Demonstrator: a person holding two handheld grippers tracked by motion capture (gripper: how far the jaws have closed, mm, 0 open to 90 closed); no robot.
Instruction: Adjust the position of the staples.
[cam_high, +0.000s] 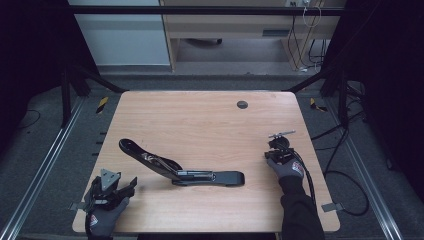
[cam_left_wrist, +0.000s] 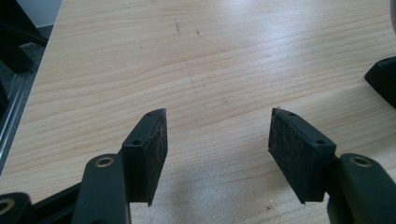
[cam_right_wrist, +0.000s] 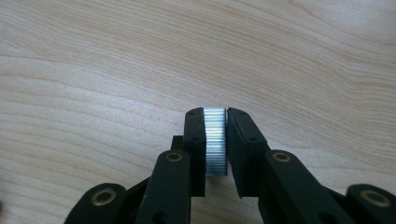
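Note:
A long black hinged tool (cam_high: 182, 172), like a stapler swung open, lies across the middle of the wooden table (cam_high: 200, 120); one black end of the tool (cam_left_wrist: 382, 80) shows at the right edge of the left gripper view. My left gripper (cam_high: 125, 187) rests near the table's front left corner, just left of the tool. Its jaws (cam_left_wrist: 217, 140) stand wide open over bare wood with nothing between them. My right gripper (cam_high: 278, 146) is at the table's right side, held by a gloved hand. In its own view the right gripper (cam_right_wrist: 215, 114) is shut on a small ridged silver metal block (cam_right_wrist: 215, 147).
A dark round grommet (cam_high: 242, 104) sits in the tabletop near the far edge. Cables (cam_high: 345, 175) trail on the floor to the right of the table. Black frame rails (cam_high: 50, 155) run along the left side.

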